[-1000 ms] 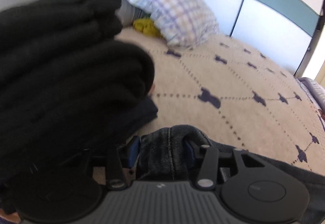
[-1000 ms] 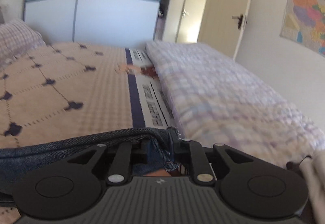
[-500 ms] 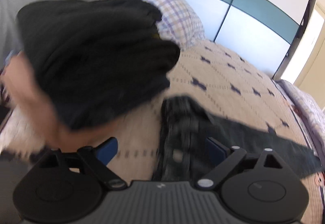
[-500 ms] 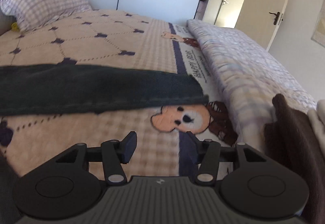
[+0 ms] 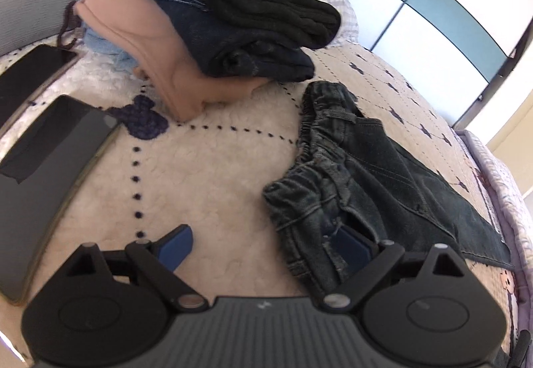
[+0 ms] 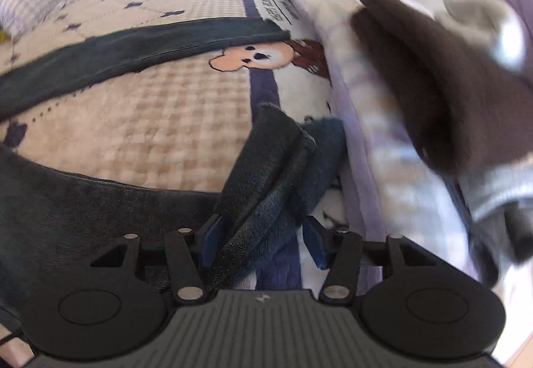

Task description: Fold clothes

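A pair of dark jeans (image 5: 383, 174) lies flat on the cream quilted bedspread (image 5: 206, 168), waistband toward me. My left gripper (image 5: 263, 248) stands open wide; its right pad (image 5: 349, 246) sits at the waistband's edge and its left pad is over bare bedspread. In the right wrist view the jeans' leg (image 6: 133, 48) stretches across the bed. My right gripper (image 6: 263, 244) is open over a fold of another dark denim piece (image 6: 266, 168), which lies between the jaws without being pinched.
A stack of folded clothes (image 5: 233, 18), black on dark blue on pink, sits behind the jeans. Two dark phones (image 5: 50, 168) lie at the left. On the lilac checked quilt (image 6: 383, 151) at the right lie a brown garment (image 6: 433, 84) and grey clothes.
Both grippers went from shut on the jeans to open. The jeans now lie spread on the bed. Both hands drew back, the right one coming over another dark piece.
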A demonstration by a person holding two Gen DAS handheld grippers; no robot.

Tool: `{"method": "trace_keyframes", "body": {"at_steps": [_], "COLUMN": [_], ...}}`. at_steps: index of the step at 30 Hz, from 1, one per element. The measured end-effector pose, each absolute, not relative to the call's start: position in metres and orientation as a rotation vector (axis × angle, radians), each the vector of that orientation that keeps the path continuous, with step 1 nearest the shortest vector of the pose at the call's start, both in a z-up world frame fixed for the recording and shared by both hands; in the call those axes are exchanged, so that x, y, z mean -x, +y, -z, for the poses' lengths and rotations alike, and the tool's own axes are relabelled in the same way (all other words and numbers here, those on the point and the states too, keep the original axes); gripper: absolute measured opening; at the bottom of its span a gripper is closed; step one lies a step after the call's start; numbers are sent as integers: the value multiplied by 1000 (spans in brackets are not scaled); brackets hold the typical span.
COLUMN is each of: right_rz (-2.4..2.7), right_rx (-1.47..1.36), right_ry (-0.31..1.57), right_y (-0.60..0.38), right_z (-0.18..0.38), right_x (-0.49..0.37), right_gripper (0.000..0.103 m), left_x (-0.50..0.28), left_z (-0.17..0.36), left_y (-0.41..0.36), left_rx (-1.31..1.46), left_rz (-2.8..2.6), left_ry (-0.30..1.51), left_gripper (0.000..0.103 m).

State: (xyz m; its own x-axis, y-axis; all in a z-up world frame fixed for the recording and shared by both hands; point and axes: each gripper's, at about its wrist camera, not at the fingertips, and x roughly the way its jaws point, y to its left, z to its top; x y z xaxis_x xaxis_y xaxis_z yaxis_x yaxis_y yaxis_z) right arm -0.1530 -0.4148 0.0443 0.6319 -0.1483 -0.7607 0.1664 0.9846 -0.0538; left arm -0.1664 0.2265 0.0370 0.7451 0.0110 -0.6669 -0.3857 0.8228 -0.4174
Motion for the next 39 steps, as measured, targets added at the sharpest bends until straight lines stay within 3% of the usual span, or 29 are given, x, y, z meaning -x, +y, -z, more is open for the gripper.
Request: {"method": "trace_keyframes", "body": {"at_steps": [1, 2, 3, 6, 8, 10, 11, 12, 16, 21, 26, 31, 32, 35, 36, 39], "right_rz": [165, 137, 117, 121, 127, 136, 140, 143, 113, 50, -11, 72, 98, 188, 197, 211], "right_rx": [-63, -114, -158, -208, -228, -242, -247, -246, -269, -250, -322, -325, -332, -320, -286, -179], "right_ry": [858, 842, 826, 749, 691, 644, 629, 619, 627, 511, 250, 444, 522, 746, 754, 708], "right_y": [-419, -422, -426, -427, -426, -428, -428, -430, -427, -402, -405, -428, -434, -444, -442, -429], "right_z": [-45, -45, -45, -56, -70, -83, -87, -89, -86, -125, -182, -120, -98, -33, -22, -24], "right_x": [158, 163, 169, 184, 196, 202, 202, 199, 163, 121, 162, 179, 178, 182, 188, 201], "right_gripper": [46, 24, 16, 12, 12, 12, 12, 12, 11, 9, 9, 9, 10, 18, 20, 29], "left_x": [164, 161, 158, 152, 147, 140, 137, 134, 133, 162, 197, 203, 204, 216, 220, 224], "left_z": [-37, -36, -35, -36, -35, -32, -30, -29, -37, -79, -93, -55, -49, -44, -48, -69], "left_y": [223, 220, 217, 211, 209, 211, 212, 215, 226, 245, 254, 250, 252, 263, 267, 269], "left_rx": [568, 563, 560, 571, 587, 616, 622, 635, 709, 776, 788, 715, 716, 719, 708, 608], "left_rz": [-226, -222, -224, -214, -204, -212, -235, -247, -239, -246, -251, -264, -262, -267, -273, -321], "left_ry": [705, 707, 708, 693, 684, 692, 703, 706, 682, 528, 465, 580, 599, 602, 590, 554], "left_gripper": [94, 94, 94, 93, 85, 45, 39, 26, 16, 15, 15, 19, 23, 50, 60, 72]}}
